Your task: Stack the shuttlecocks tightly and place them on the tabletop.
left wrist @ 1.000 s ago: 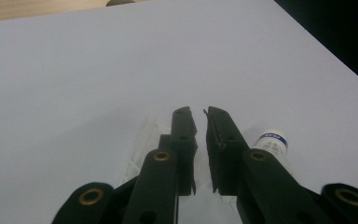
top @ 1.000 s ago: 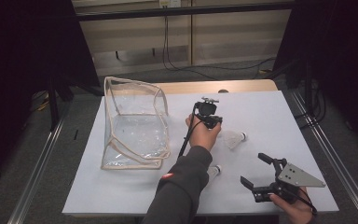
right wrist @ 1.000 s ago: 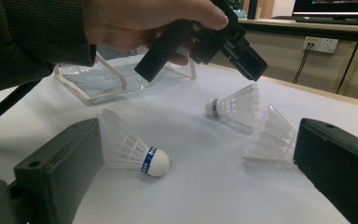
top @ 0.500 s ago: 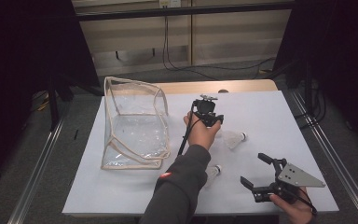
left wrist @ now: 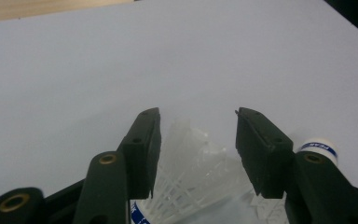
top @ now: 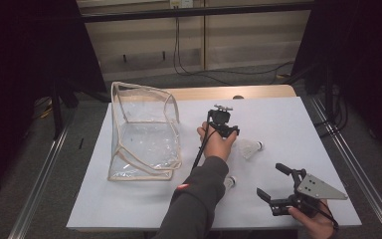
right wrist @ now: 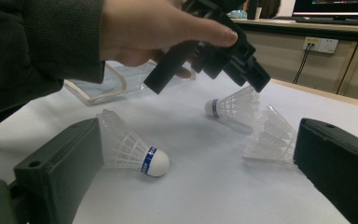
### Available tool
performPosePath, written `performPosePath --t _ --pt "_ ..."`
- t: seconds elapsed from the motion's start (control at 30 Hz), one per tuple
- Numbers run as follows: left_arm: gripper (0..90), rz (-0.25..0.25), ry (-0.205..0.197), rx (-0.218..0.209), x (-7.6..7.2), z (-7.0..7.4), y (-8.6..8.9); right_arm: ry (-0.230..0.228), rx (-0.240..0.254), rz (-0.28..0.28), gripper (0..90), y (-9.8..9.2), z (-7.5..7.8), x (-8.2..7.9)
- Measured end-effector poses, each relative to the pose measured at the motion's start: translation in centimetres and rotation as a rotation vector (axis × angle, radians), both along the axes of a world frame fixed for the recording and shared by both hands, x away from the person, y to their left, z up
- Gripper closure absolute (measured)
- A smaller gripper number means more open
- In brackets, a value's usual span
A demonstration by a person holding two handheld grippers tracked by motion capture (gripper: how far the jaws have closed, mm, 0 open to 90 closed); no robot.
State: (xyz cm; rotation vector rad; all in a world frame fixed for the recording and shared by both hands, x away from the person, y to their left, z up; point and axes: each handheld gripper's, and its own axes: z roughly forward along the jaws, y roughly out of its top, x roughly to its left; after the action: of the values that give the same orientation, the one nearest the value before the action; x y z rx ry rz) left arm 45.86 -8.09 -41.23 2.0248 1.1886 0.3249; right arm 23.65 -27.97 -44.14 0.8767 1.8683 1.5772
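The shuttlecock point(left wrist: 193, 179) under the left gripper point(left wrist: 196, 149) is cut off at the frame's bottom; white feathers and a blue band are seen on the white table point(left wrist: 74, 70); the jaws, just opened, stand apart around it without pressing; the right gripper point(top: 278, 186) is held open, empty; a second shuttlecock point(right wrist: 135, 151) lies nearby.

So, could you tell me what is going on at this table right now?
A person is working with two hand-held grippers over a white table. The left gripper hangs over a shuttlecock; its jaws have just been opening and straddle the feathers without pressing them. The right gripper rests open near the front edge. Another shuttlecock lies by the sleeve, and a clear bag stands at the left.
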Motion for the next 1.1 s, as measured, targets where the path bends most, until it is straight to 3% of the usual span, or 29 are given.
performPosePath --t 0.13,0.37,0.63,1.0,1.1 --pt "63.9 0.006 -0.009 0.020 0.0 -0.4 0.6 0.003 0.001 0.001 0.8 0.0 0.0 -0.1" --pt "83.3 0.028 -0.028 0.065 0.0 0.5 2.2 0.003 0.001 -0.002 0.8 0.0 0.0 -0.1" --pt "85.8 0.071 -0.044 0.081 0.3 1.0 4.2 0.003 0.000 0.000 0.8 0.0 0.0 0.0" --pt "85.5 0.060 -0.077 0.113 0.5 1.1 4.9 0.001 -0.004 -0.002 0.8 0.0 0.0 0.0" --pt "85.2 0.059 -0.069 0.112 0.6 0.9 5.0 0.002 -0.002 -0.002 0.8 0.0 0.0 0.0"
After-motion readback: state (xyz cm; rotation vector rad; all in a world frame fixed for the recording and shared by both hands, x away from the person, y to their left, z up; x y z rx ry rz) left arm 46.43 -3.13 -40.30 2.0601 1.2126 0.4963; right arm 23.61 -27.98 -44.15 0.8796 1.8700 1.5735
